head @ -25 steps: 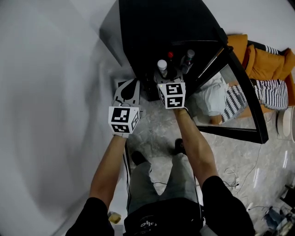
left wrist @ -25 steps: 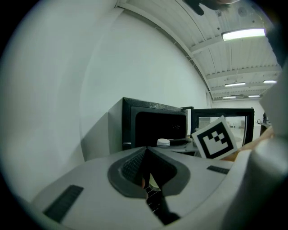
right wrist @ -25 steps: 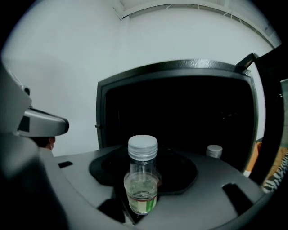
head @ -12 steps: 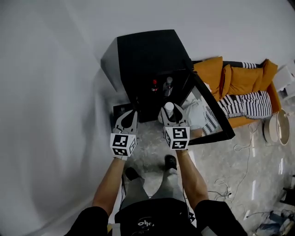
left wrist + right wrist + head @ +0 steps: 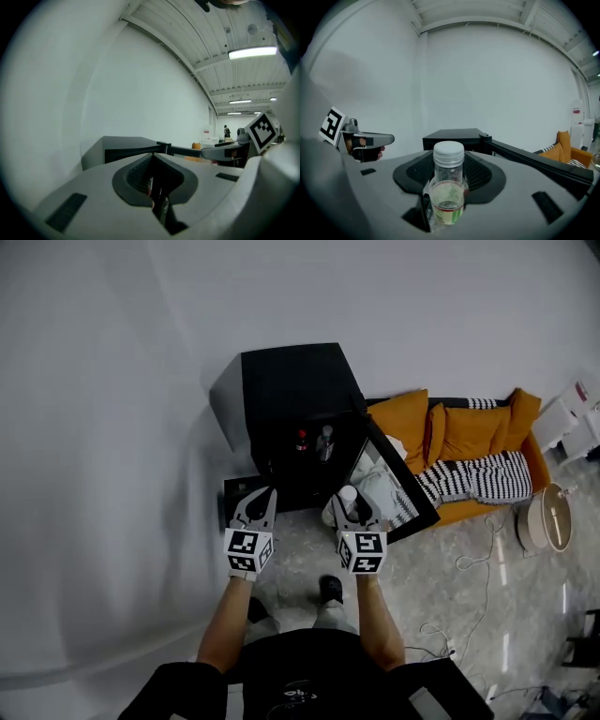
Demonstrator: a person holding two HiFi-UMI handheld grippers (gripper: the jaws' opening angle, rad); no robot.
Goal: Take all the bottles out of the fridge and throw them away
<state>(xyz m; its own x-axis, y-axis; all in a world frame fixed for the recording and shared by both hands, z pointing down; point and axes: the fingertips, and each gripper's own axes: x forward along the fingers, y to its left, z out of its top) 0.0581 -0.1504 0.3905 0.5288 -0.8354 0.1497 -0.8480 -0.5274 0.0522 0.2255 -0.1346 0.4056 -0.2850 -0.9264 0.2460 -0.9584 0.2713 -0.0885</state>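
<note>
A plain white wall (image 5: pixel 112 381) fills the left and far side, a pale marbled floor (image 5: pixel 544 615) lies near, and an orange sofa (image 5: pixel 469 432) with a striped black-and-white throw (image 5: pixel 469 474) stands right under long ceiling strip lights (image 5: pixel 253 53).

Pale stone floor (image 5: pixel 534 615) carries black fridge (image 5: pixel 291 390) (door open), orange sofa (image 5: pixel 469 432).

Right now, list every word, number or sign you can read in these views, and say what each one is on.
No text can be read anywhere.
Bottle label: a red and green band, print too blurred to read.
Left cube and right cube: black-and-white square markers only, no letters.
Far white board with a red patch: too small to read.
</note>
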